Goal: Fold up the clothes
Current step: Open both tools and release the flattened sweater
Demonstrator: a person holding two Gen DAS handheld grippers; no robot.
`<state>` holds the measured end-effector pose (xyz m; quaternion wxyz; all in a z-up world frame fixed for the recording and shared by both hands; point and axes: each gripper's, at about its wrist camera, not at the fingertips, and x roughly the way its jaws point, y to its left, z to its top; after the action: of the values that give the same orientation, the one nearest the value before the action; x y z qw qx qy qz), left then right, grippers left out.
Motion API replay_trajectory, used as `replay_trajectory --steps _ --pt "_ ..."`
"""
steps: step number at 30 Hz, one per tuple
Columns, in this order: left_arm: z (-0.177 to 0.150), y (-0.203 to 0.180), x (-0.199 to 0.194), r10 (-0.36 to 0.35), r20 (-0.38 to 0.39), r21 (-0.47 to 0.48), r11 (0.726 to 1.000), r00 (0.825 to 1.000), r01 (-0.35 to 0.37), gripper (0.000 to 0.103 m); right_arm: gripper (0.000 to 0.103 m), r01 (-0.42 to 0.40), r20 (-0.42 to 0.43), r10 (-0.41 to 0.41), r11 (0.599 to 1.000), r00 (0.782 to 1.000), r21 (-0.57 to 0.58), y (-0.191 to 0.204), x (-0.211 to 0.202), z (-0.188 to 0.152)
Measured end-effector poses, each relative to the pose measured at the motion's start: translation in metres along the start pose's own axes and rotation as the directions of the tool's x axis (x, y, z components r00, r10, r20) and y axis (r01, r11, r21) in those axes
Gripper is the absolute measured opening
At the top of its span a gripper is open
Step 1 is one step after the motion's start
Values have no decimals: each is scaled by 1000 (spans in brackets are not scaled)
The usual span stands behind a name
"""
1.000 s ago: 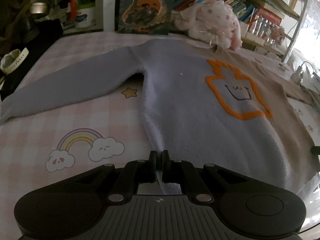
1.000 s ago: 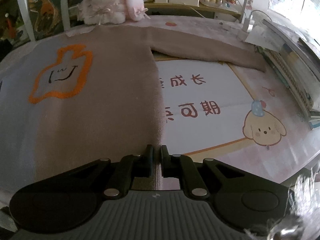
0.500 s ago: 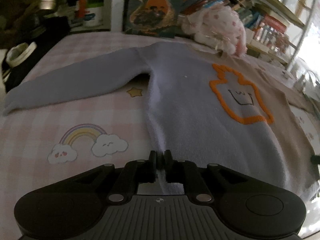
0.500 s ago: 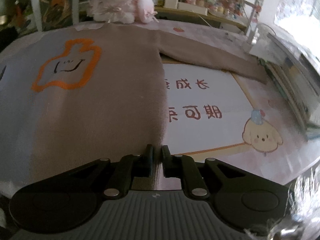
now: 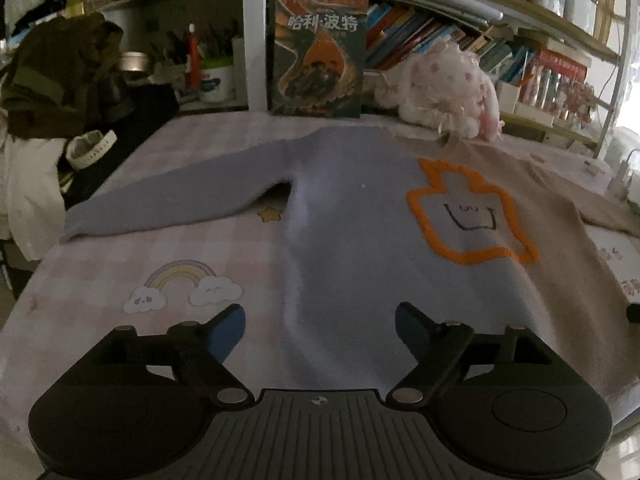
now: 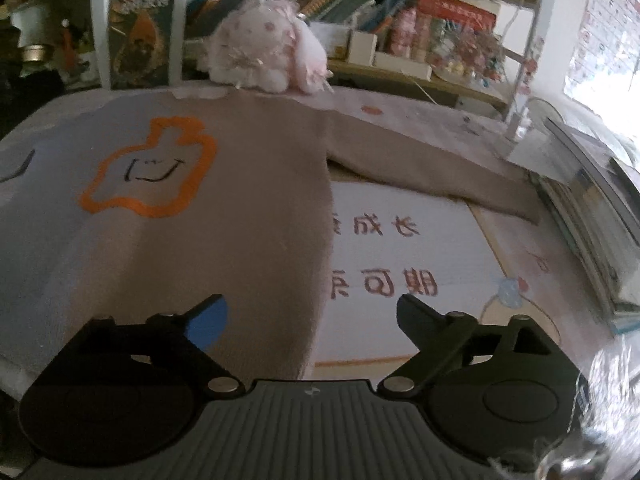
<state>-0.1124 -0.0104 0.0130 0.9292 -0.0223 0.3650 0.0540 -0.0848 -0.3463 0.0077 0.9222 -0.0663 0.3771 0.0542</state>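
— Now: sweater (image 5: 360,240) spread flat on table (image 5: 80,280), sleeves out toward 10 and 2 o'clock. Left gripper (image 5: 320,326) and right gripper (image 6: 312,318) gaping wide, holding nothing.

— Risk: shallow pinch on thick knit, slipping hem, crooked fold.

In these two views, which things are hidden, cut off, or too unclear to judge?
- Sweater hem: both views, hidden behind the gripper bodies, left gripper and right gripper.
- Tan sleeve: left view, cut off by the right edge.
- Blue sleeve: right view, out of frame at the left edge.
- Book cover: right view, blurred, text unreadable.
- Shelf items: right view, too small and blurred to name.
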Motion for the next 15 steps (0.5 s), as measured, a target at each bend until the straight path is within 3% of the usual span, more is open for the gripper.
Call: replay_trajectory --steps 2,15 --pt "-1 -2 0 7 -5 3 1000 1000 -7 86 99 -5 8 6 1000 1000 -11 -1 2 -2" --pt "-10 -11 -2 51 -32 22 999 998 -50 88 102 -13 -13 13 1000 1000 8 4 7 -19"
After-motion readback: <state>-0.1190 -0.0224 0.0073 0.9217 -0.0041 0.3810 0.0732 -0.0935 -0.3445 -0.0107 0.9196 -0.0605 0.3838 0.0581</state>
